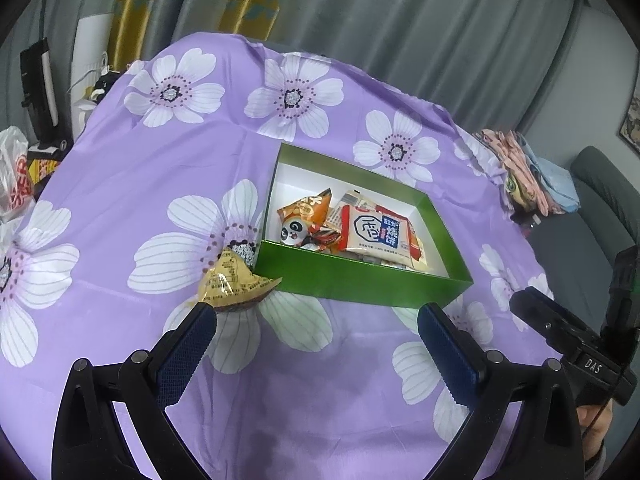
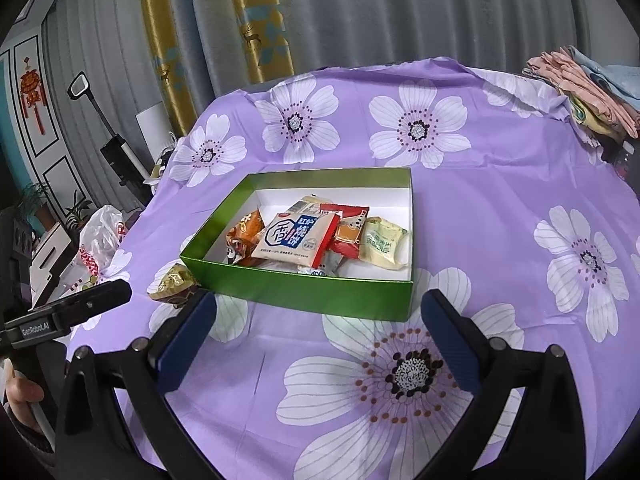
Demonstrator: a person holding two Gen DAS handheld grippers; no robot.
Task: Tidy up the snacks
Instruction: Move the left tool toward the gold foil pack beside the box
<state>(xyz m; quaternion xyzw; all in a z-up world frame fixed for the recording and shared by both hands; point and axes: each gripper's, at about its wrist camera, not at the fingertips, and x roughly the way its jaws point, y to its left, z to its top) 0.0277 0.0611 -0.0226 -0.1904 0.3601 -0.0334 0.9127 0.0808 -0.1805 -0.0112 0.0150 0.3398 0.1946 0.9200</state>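
A green box [image 1: 360,284] [image 2: 304,294] with a white inside sits on the purple flowered cloth and holds several snack packets, among them a white and red biscuit packet [image 1: 380,232] [image 2: 296,238], an orange packet [image 1: 306,208] and a pale green packet [image 2: 382,244]. A gold triangular snack packet [image 1: 234,280] [image 2: 174,280] lies on the cloth just outside the box's near left corner. My left gripper [image 1: 318,332] is open and empty, its left finger [image 1: 188,344] close to the gold packet. My right gripper [image 2: 318,332] is open and empty, in front of the box.
The table's purple cloth [image 1: 160,168] [image 2: 500,184] hangs over the far edge before grey curtains. Folded cloths [image 1: 528,172] [image 2: 588,88] are piled at the right edge. A white plastic bag [image 1: 14,172] [image 2: 102,240] sits at the left edge.
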